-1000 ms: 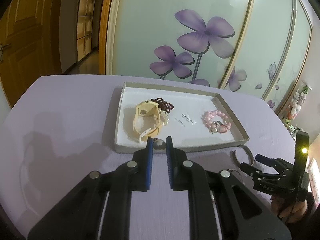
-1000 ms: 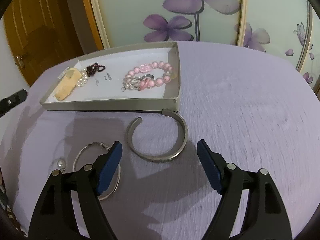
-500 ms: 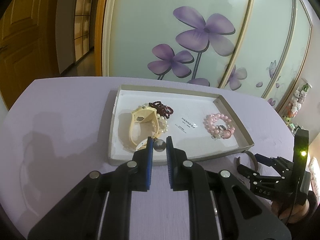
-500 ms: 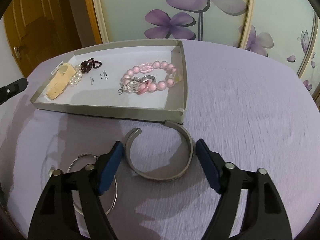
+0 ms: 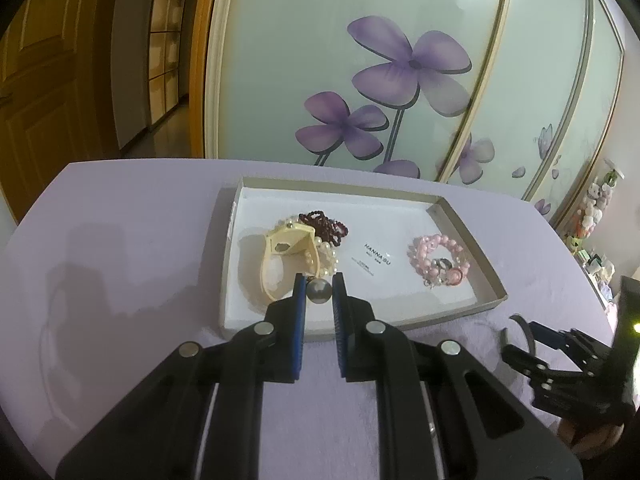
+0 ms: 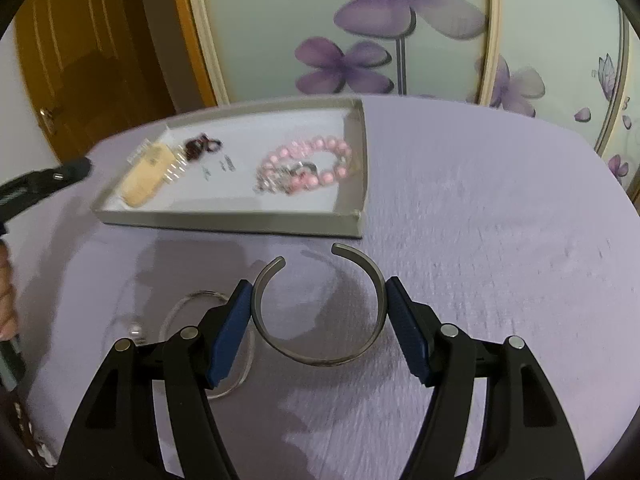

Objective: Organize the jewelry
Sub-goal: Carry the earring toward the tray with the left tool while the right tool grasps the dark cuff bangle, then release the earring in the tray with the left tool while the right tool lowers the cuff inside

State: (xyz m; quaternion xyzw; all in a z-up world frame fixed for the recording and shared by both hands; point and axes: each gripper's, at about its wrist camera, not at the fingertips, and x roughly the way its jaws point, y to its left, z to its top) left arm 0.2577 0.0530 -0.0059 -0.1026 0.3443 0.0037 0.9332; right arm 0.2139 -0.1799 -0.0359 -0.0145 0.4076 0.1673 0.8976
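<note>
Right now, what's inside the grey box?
Inside the grey box: a pink bead bracelet, a dark red bead string, white pearls and a cream bangle. The bangle covers some of the pearls, so whatever lies beneath it stays hidden.

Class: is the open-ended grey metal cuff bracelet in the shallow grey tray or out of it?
Out: the grey metal cuff bracelet is between the right gripper's pads, nearer than the tray's front wall.
</note>
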